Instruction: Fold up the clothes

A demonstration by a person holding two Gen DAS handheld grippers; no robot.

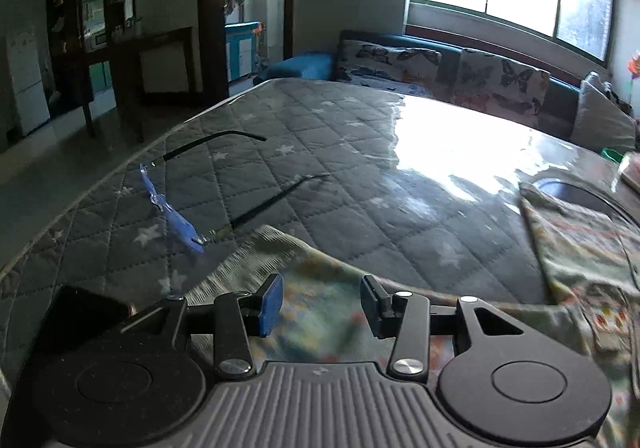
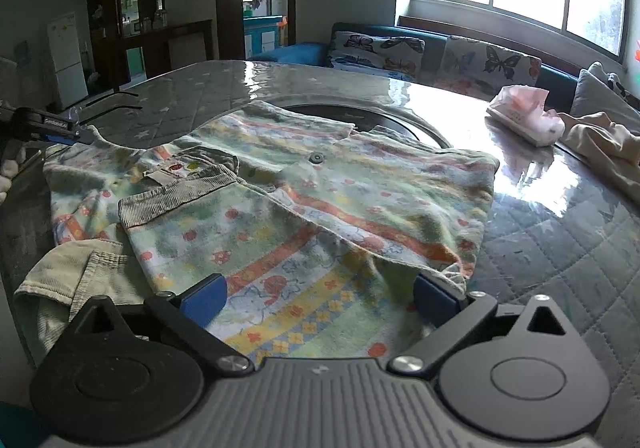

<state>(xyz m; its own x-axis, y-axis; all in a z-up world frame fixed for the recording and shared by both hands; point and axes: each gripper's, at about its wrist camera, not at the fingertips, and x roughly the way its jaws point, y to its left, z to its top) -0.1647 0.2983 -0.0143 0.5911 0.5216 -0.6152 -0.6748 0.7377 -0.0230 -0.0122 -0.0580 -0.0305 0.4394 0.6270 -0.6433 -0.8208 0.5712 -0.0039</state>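
A pastel patterned child's garment (image 2: pixel 304 216) with ribbed grey-green cuffs lies spread on the quilted grey table (image 2: pixel 560 248), one sleeve folded across its front. My right gripper (image 2: pixel 320 300) is open over its near hem, blue pads (image 2: pixel 204 300) on either side of the cloth. My left gripper (image 1: pixel 322 306) is open just above the garment's left edge (image 1: pixel 320 288); it also shows at the far left of the right wrist view (image 2: pixel 60 128), at the garment's shoulder corner.
Folded-open eyeglasses (image 1: pixel 192 200) lie on the table left of the garment. A dark phone (image 1: pixel 88 312) lies by the left gripper. A pink tissue pack (image 2: pixel 524 116) and beige cloth (image 2: pixel 604 144) sit at right. A round dark turntable (image 2: pixel 360 116) lies under the garment. A sofa stands behind.
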